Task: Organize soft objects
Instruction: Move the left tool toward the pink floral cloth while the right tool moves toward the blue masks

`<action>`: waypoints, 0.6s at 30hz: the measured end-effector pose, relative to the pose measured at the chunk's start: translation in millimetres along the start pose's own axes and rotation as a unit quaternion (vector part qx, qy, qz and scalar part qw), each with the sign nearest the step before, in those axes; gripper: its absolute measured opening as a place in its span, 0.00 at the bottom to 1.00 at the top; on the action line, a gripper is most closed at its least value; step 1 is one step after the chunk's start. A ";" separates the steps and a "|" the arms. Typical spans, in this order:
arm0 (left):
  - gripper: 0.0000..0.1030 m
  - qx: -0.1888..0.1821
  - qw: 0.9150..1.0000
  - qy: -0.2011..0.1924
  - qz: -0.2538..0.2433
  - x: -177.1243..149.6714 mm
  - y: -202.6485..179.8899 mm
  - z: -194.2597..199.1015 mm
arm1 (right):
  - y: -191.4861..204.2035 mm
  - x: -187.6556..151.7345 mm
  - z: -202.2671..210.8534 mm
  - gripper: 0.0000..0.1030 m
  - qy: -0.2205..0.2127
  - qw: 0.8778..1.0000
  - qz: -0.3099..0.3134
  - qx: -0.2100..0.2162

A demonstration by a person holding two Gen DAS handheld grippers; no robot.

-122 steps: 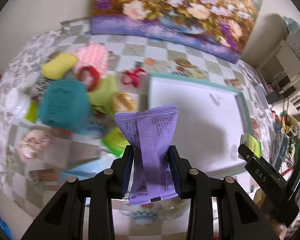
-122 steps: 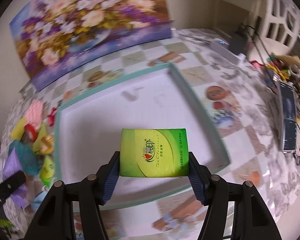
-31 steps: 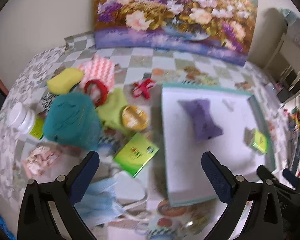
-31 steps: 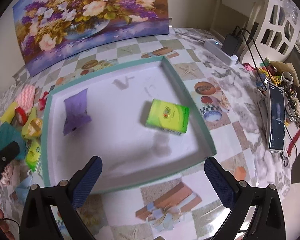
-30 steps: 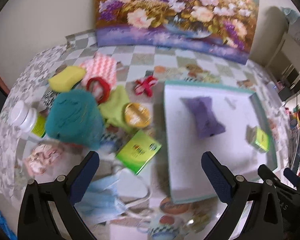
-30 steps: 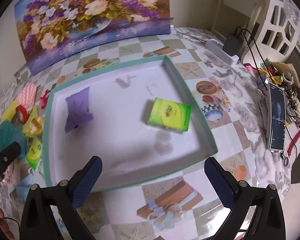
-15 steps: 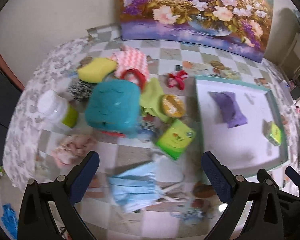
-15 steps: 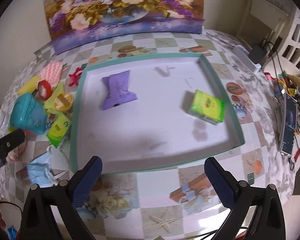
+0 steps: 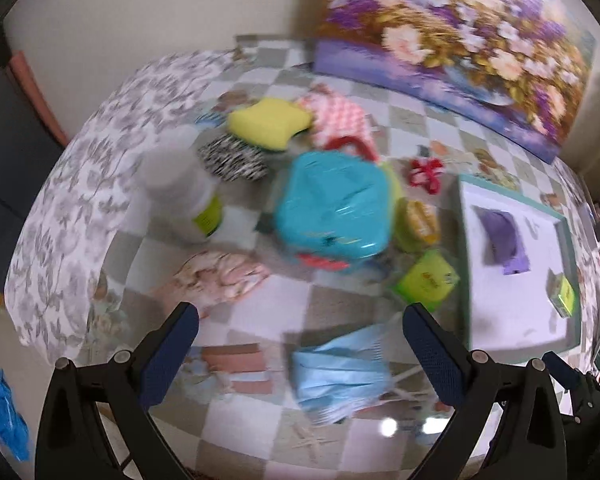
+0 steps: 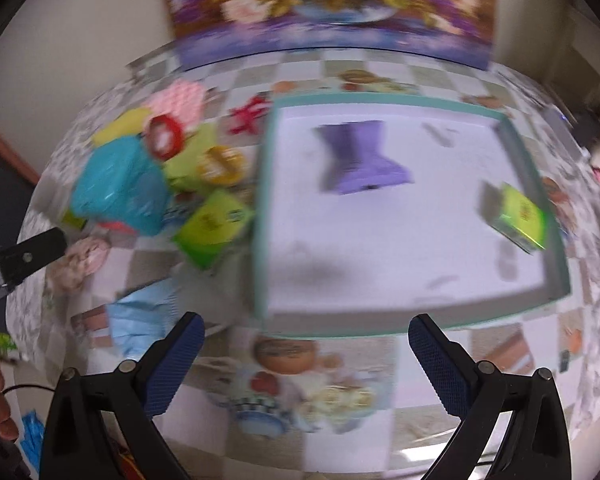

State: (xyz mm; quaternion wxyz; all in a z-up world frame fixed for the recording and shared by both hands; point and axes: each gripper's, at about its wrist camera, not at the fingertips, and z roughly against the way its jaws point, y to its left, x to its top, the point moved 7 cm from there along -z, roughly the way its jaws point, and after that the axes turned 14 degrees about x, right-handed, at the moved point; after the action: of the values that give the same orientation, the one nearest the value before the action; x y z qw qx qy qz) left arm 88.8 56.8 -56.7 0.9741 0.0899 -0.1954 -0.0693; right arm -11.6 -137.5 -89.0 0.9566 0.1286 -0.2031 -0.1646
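Observation:
Both grippers are open and empty, held above the table. My left gripper (image 9: 300, 332) hovers over a light blue face mask (image 9: 340, 372) near the table's front. My right gripper (image 10: 306, 340) is over the front rim of the teal-edged white tray (image 10: 260, 216). In the tray lie a purple packet (image 10: 360, 164) and a green tissue pack (image 10: 520, 216); both also show in the left wrist view, the packet (image 9: 502, 236) and the pack (image 9: 562, 294). Left of the tray is a pile of soft things: a second green tissue pack (image 9: 426, 280), a yellow sponge (image 9: 268, 128), a pink cloth (image 9: 336, 114).
A teal box (image 9: 332, 212), a white bottle (image 9: 180, 196), a zebra-striped item (image 9: 232, 160), a red ring (image 10: 164, 136), a red bow (image 9: 426, 172) and a pink patterned bundle (image 9: 216, 276) crowd the left half. A flower painting (image 9: 452, 48) leans at the back wall.
Both grippers let go of the purple packet and green tissue pack, which now lie in the tray. Both have since swung left, toward the pile and the face mask.

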 end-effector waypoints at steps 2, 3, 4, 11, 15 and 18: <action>0.99 0.002 1.000 0.013 0.013 -6.3 13.3 -11.9 | 16.0 -1.5 -6.2 1.00 0.006 1.000 0.019 0.006; 0.99 0.003 0.999 0.024 0.021 -11.0 21.5 -20.0 | 22.4 -2.1 -8.8 1.00 0.008 1.000 0.026 0.010; 0.99 0.003 0.999 0.032 0.028 -14.3 27.2 -25.5 | 29.6 -2.9 -11.5 1.00 0.011 0.999 0.033 0.013; 0.99 -0.003 0.995 0.073 0.074 -33.2 59.5 -56.5 | 65.8 -9.9 -34.0 1.00 0.036 0.997 0.056 0.043; 0.99 -0.002 0.994 0.077 0.083 -32.7 63.9 -61.7 | 80.0 -16.2 -51.2 1.00 0.056 0.995 0.061 0.048; 0.99 -0.001 0.994 0.077 0.080 -29.6 63.5 -65.6 | 91.9 -23.0 -65.9 1.00 0.075 0.993 0.065 0.061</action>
State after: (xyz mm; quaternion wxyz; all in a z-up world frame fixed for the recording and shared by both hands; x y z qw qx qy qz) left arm 93.8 133.4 -114.3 0.9888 0.0783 -0.1259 0.0156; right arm 21.0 -33.4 -126.5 0.9682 0.1851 -0.1488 -0.0791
